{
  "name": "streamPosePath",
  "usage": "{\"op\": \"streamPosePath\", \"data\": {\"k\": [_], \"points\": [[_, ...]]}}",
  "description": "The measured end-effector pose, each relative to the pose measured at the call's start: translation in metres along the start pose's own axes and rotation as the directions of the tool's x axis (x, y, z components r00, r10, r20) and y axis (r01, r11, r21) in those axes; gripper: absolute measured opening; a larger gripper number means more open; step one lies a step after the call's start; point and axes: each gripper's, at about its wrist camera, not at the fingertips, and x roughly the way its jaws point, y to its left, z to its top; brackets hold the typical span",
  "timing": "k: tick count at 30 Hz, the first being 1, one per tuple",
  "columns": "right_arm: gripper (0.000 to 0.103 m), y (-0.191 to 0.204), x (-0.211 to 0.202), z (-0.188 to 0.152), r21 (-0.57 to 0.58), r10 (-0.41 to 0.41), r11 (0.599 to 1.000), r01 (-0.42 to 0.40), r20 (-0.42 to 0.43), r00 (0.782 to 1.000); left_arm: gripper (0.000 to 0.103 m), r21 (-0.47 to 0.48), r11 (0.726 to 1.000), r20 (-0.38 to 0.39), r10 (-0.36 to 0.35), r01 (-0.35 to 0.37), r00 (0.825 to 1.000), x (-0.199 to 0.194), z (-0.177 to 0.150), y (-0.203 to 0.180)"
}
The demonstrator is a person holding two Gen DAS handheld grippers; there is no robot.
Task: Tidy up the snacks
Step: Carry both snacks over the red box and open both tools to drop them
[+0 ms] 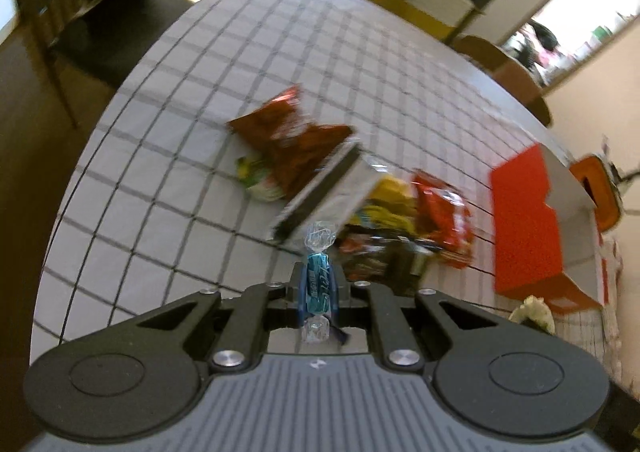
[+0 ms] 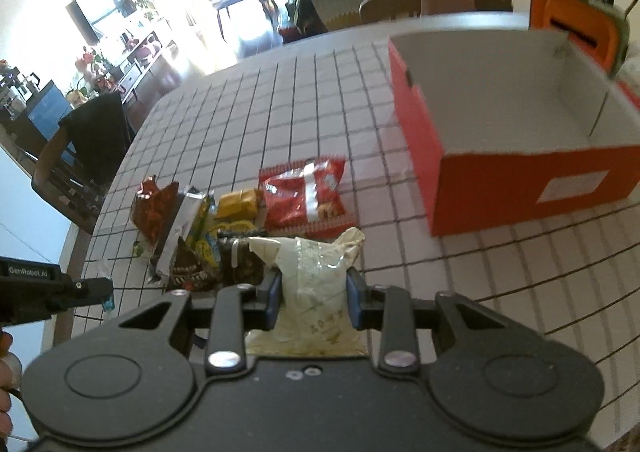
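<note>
My left gripper is shut on a blue wrapped candy and holds it above the checked tablecloth, short of the snack pile. It shows at the left edge of the right wrist view. My right gripper is shut on a pale cream snack bag, near the pile of red, yellow and dark packets. An open orange box with a white inside stands to the right; it also shows in the left wrist view.
A red chip bag lies between the pile and the box. An orange object stands behind the box. Chairs stand at the table's far and left sides. The table edge runs close on the left.
</note>
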Motion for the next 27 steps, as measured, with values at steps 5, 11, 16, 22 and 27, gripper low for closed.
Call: {"op": "streamPosePath", "data": {"k": [5,11,16,22,27], "points": [[0.031,-0.011,-0.022,0.01,-0.031,-0.041,0.999,0.043,0.057,0.998,0.011,0.123,0.992,0.013,-0.036,0.034,0.999,-0.01,0.002,-0.044],[0.031,-0.038,-0.04,0.03,-0.043,-0.089,0.995,0.094,0.111,0.99,0.011,0.262,0.962,0.007,-0.078,0.073,0.997,-0.01,0.006,-0.109],[0.031,-0.069,-0.048,0.054,-0.035,-0.104,0.993,0.11,0.154,0.983,0.011,0.347,0.933,0.002,-0.105,0.098,0.994,-0.002,0.008,-0.17],[0.031,-0.111,-0.046,0.082,-0.038,-0.132,0.989,0.14,0.176,0.976,0.011,0.397,0.91,-0.014,-0.122,0.118,0.992,0.017,0.008,-0.241],[0.031,-0.145,-0.034,0.101,-0.087,-0.136,0.985,0.148,0.137,0.981,0.011,0.448,0.887,-0.056,-0.097,0.112,0.994,0.048,0.008,-0.296]]}}
